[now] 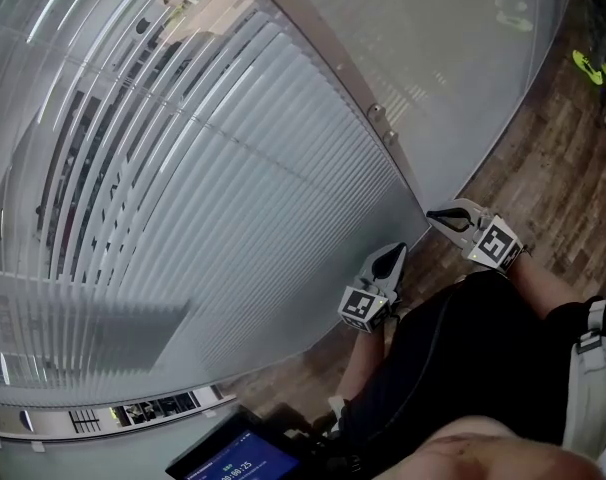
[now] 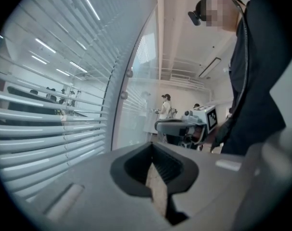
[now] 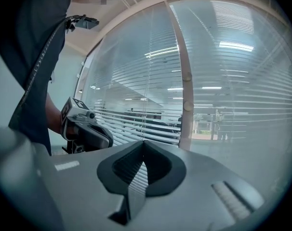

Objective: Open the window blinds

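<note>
White slatted window blinds (image 1: 213,198) cover the glass at the left; their upper left slats stand tilted and let the outside show through. A pale frame post (image 1: 378,118) divides the blinds from a bare glass pane. My left gripper (image 1: 391,258) is shut and points at the lower corner of the blinds, close to the glass. My right gripper (image 1: 433,214) is shut, with its tip beside the foot of the post. In the left gripper view the left gripper (image 2: 152,147) is shut on nothing. The right gripper (image 3: 143,146) is likewise shut and empty, and a thin blind cord (image 3: 145,110) hangs ahead of it.
Wooden floor (image 1: 543,158) runs along the glass at the right, with a yellow-green object (image 1: 590,65) lying on it. A lit screen (image 1: 233,460) sits at the bottom edge. Beyond the glass, a person (image 2: 165,106) stands far off.
</note>
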`<state>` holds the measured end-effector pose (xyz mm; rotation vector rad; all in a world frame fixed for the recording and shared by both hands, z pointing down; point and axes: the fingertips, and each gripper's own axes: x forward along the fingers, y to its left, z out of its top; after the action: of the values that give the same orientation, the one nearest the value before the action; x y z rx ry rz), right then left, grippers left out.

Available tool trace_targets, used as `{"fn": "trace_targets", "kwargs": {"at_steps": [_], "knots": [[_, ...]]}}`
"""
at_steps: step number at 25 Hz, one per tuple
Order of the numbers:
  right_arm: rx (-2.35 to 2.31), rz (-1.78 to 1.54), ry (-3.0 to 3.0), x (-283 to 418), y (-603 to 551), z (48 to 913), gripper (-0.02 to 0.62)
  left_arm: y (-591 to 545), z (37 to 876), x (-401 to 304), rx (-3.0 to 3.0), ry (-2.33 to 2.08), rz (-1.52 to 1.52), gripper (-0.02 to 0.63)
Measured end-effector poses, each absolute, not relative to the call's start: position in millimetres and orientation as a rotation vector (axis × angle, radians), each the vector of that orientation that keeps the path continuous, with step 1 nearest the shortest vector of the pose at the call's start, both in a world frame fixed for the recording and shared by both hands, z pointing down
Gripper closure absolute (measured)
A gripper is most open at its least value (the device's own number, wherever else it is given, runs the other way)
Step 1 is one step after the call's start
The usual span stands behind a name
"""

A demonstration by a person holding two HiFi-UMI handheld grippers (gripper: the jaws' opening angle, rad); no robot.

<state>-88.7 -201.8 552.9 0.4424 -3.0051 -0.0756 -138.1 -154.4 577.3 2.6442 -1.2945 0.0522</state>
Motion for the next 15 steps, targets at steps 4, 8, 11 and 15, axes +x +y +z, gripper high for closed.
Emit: {"fn": "trace_targets", "kwargs": {"at_steps": [4, 8, 11, 15], "knots": [[0.447, -0.074, -3.004, -89.5, -200.5, 551.8, 0.592, -152.0, 571.2, -138.0, 2.649, -1.297, 0.038, 0.604], [0.455, -0.076, -2.997, -91.1, -203.2, 553.7, 0.591, -152.5, 568.8, -136.4, 2.638, -1.281, 0.046, 0.604], [0.47, -0.087, -2.989, -88.8, -204.5, 554.6, 0.591, -151.0, 569.0, -132.4, 2.631, -1.265, 0.065, 0.604], [0.47, -0.066, -2.973, -88.5, -203.7, 558.3, 0.592, -152.0, 577.3, -137.2, 2.647, -1.279, 0.064, 0.604]]}}
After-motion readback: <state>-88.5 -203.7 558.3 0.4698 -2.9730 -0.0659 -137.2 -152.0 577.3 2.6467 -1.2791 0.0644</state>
